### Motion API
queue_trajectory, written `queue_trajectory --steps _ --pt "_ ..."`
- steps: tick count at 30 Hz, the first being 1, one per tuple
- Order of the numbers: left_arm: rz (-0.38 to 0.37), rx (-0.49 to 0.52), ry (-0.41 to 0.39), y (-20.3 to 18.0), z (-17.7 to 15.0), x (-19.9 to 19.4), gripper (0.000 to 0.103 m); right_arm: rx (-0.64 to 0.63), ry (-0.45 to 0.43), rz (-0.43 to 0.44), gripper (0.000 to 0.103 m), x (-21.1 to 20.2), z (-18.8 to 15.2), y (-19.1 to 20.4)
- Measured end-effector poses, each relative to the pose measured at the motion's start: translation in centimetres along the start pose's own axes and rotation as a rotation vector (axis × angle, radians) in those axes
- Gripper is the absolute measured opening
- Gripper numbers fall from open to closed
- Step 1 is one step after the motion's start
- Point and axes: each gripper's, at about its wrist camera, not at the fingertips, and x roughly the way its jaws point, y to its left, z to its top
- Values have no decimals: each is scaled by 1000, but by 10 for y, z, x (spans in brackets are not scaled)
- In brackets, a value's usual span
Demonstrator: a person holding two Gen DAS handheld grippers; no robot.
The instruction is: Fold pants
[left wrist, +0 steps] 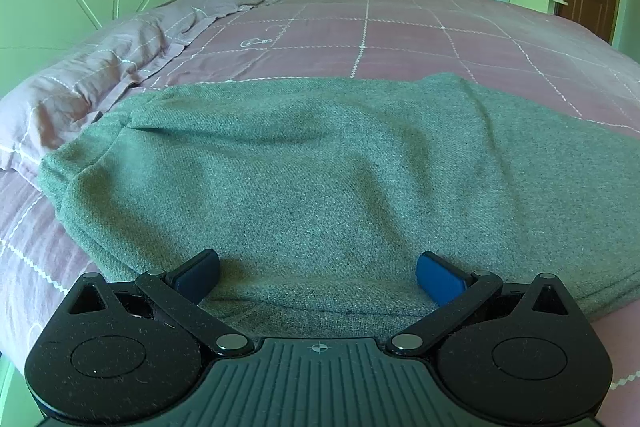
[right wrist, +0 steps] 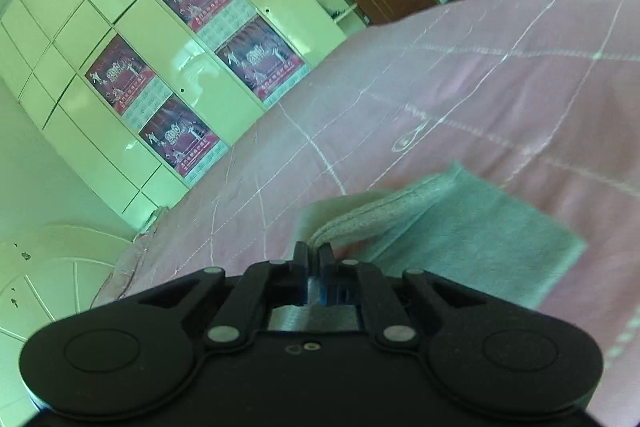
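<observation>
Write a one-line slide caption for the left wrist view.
Open left gripper poised over grey pants spread on a pink checked bedsheet, pillow beside.

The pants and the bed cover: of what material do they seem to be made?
The pants look like thick grey-green woven wool or a wool blend, matte: a fine diagonal weave shows, and the folds are soft. The bed cover looks like thin pink cotton, matte, with white stitched grid lines and light wrinkles. The exact fibres cannot be told.
</observation>
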Motion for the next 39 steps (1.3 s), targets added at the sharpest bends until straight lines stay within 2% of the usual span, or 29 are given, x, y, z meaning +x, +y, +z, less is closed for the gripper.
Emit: queue_trajectory --steps 2,3,5,7,8,11,13,14,15,18,24,26,28,30,31,33,34,36,39 --pt "2 -1 -1 0 0 -1 103 34 109 -83 0 12 -12 -25" --pt "2 0 4 -1 0 -1 103 89 145 -95 1 17 -18 -38" --pt "23 5 19 -5 8 -7 103 225 112 -23 0 12 -22 -61" --pt "-14 -11 -12 -12 12 -18 103 266 59 -28 4 6 -19 -67" --pt "-35 -11 -15 -19 13 -21 103 261 36 -33 10 5 -16 -66" --pt "-74 54 -1 -52 8 -19 103 255 13 -43 12 8 -13 -68" --pt "-50 90 -3 -70 3 -16 103 264 12 -49 9 15 -14 -72" --pt "-49 86 -6 -73 2 -16 103 260 16 -56 3 18 -14 -75" --pt "-51 73 -4 -73 3 -16 103 251 24 -60 0 21 -13 -77" --pt "-70 69 4 -69 5 -16 103 200 28 -70 0 14 -8 -75" --pt "-89 67 7 -65 4 -17 103 128 -28 -21 0 -18 9 -57" --pt "-89 66 5 -66 3 -16 103 150 1 -40 0 -19 4 -65" --pt "-89 66 6 -65 5 -14 103 159 57 -109 0 -9 -5 -81" --pt "-93 69 9 -65 5 -14 103 232 75 -86 0 -1 -10 -97" --pt "-97 72 11 -64 5 -13 103 245 69 -76 0 -2 -9 -98" --pt "-107 77 13 -63 5 -14 103 251 43 -72 9 -5 -7 -97" --pt "-109 80 11 -62 5 -14 103 242 32 -82 9 -5 -5 -96" --pt "-112 78 9 -61 5 -12 103 227 30 -116 0 -3 -3 -97" --pt "-114 80 9 -61 5 -13 103 150 -16 -103 0 -12 2 -86"
